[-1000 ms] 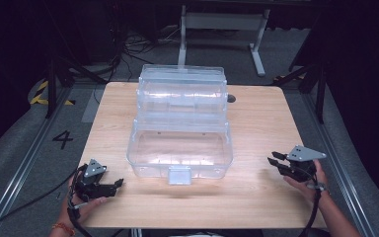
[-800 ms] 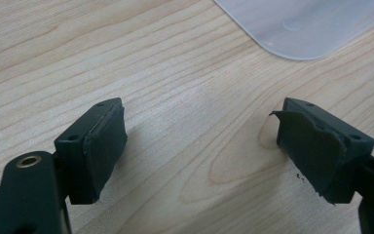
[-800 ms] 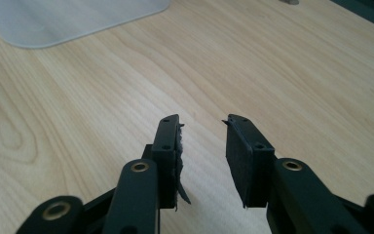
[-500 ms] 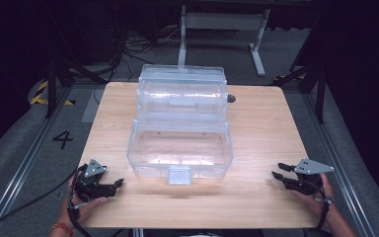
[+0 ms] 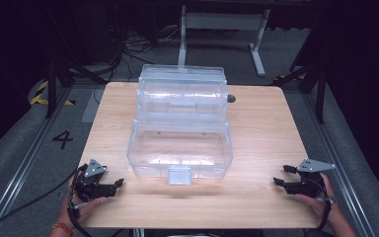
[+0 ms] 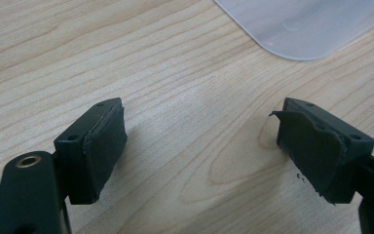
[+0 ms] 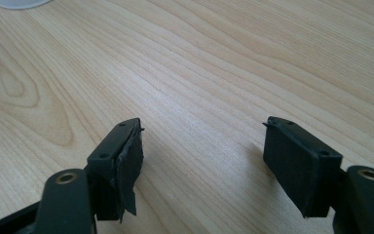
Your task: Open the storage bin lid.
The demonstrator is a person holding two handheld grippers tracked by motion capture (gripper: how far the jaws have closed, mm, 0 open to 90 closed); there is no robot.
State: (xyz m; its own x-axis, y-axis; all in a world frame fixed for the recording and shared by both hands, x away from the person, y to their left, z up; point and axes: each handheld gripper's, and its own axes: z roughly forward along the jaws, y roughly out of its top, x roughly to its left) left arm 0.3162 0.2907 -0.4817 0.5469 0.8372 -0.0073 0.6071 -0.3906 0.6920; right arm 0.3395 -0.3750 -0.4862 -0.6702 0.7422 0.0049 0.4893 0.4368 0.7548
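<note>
A clear plastic box (image 5: 180, 123) with a stepped lid and a front latch (image 5: 179, 175) stands in the middle of the wooden table (image 5: 261, 133). My left gripper (image 5: 117, 184) rests near the table's front left corner, open, with bare wood between its pads (image 6: 104, 146); a corner of the box (image 6: 302, 24) shows ahead of it. My right gripper (image 5: 282, 175) sits low near the front right corner, pointing toward the box. Its jaws have just been opening and stand wide apart, with nothing between its pads (image 7: 126, 165).
Dark floor surrounds the table, with cables and a metal stand (image 5: 222, 22) behind it. A floor marking "4" (image 5: 62, 139) lies to the left. Bare wood stretches on both sides of the box and along the front edge.
My right gripper has come down toward the tabletop near the front right corner and its jaws have spread. The left gripper and the box have stayed put.
</note>
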